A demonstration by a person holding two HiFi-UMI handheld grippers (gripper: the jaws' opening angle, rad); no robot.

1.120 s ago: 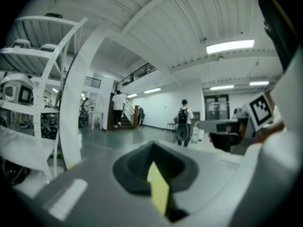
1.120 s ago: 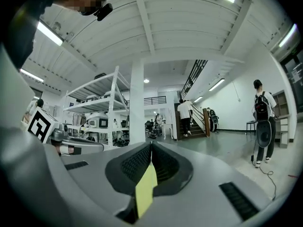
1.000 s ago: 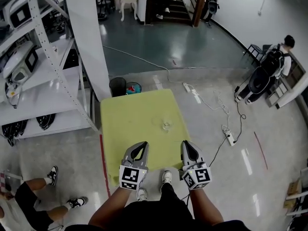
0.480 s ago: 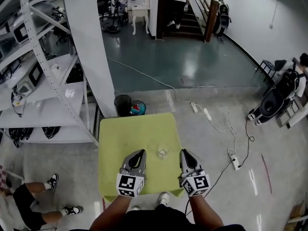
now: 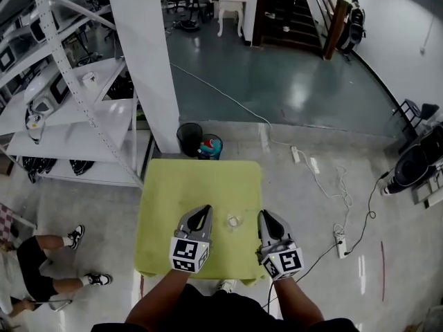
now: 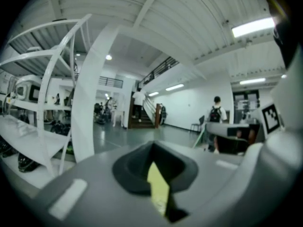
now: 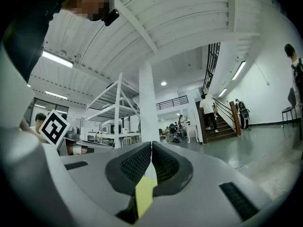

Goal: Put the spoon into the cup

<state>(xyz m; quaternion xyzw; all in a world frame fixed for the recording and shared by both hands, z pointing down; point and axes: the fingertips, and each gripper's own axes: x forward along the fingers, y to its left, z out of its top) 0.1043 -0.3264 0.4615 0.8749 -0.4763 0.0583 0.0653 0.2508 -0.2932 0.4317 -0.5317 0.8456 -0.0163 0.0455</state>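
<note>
The glass cup (image 5: 234, 221) stands between your left gripper (image 5: 203, 211) and right gripper (image 5: 265, 217). Past it the yellow tabletop (image 5: 201, 178) lies open as far as the pillar (image 5: 149, 61) and bins (image 5: 188, 138).

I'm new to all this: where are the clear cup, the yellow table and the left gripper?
clear cup (image 5: 234, 221), head view, its middle.
yellow table (image 5: 201, 185), head view, bare top.
left gripper (image 5: 205, 209), head view, jaw tips.

A small clear glass cup (image 5: 234, 221), seen from above as a pale ring, stands on the yellow-green table (image 5: 201, 185), toward its near edge and a little right of centre; the spoon is too small to make out.
</note>
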